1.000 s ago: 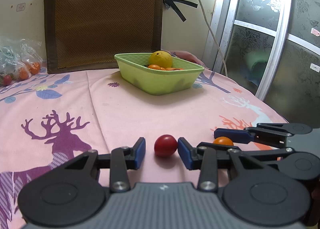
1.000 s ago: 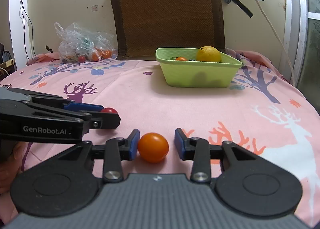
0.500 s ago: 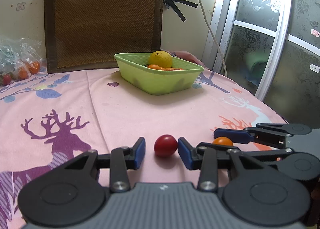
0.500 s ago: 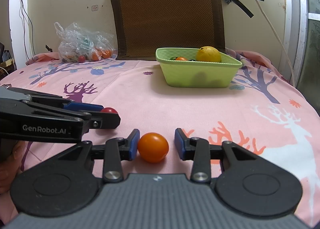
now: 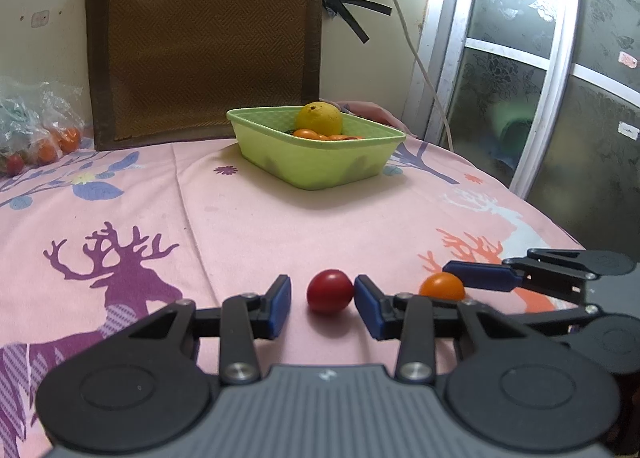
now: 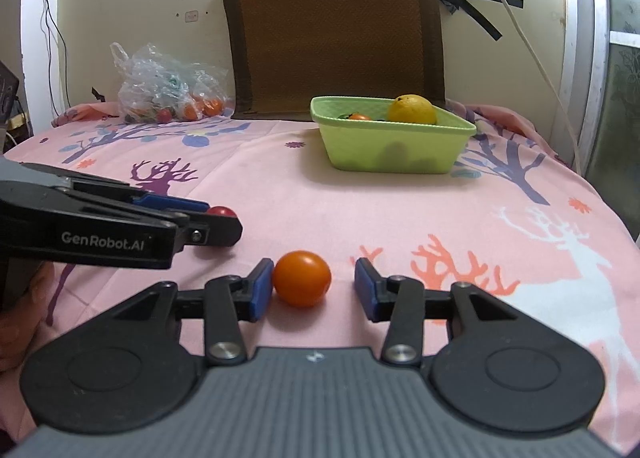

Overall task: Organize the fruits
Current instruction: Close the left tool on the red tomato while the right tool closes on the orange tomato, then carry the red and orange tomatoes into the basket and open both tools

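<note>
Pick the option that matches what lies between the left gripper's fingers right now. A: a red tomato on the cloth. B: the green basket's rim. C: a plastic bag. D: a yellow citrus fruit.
A: the left wrist view shows the small red tomato sitting on the pink tablecloth between the open fingers of the left gripper, not yet clamped.

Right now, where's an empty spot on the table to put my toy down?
Bare cloth lies between the green basket and both grippers, and left of the basket before the plastic bag. The near edge is crowded: red tomato, orange tomato, grippers.
</note>
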